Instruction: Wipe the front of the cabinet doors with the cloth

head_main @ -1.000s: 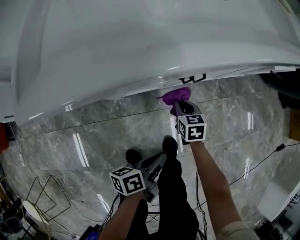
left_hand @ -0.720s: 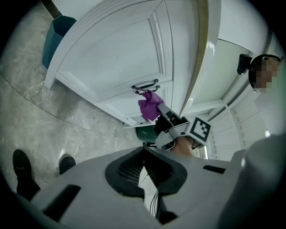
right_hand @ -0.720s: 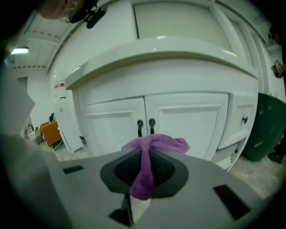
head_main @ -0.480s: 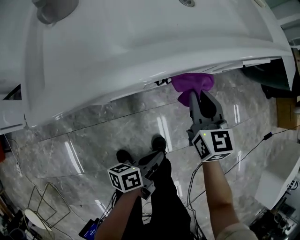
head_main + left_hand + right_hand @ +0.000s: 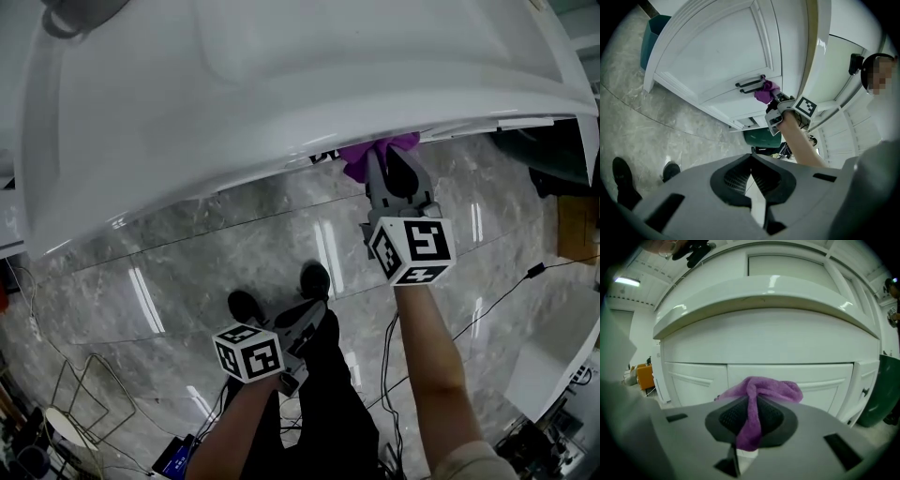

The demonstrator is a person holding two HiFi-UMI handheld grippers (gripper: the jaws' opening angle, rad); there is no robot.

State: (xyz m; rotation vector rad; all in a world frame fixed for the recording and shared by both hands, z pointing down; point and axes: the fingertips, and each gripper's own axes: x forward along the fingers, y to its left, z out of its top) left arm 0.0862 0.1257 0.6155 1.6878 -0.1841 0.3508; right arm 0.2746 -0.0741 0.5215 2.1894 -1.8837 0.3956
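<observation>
Bare floor (image 5: pixel 187 262) below the counter edge (image 5: pixel 234 176), right gripper (image 5: pixel 386 164) clamps the cloth (image 5: pixel 761 387) at the cabinet doors (image 5: pixel 717 56) (left gripper (image 5: pixel 312 323) closed, empty).

- left tongs (image 5: pixel 314 317): matt grey plastic shell, dark slot cut-outs on top, black ribbed pads (image 5: pixel 735 177) on the inner faces
- right tongs (image 5: pixel 382 161): same grey shell, same black pads
- left cube (image 5: pixel 248 353), right cube (image 5: pixel 410 251): white, black square markers on every face in view
- trousers (image 5: pixel 337 403): black
- shoes (image 5: pixel 316 279): black
- sleeve (image 5: pixel 473 461): short, pale, forearms bare
</observation>
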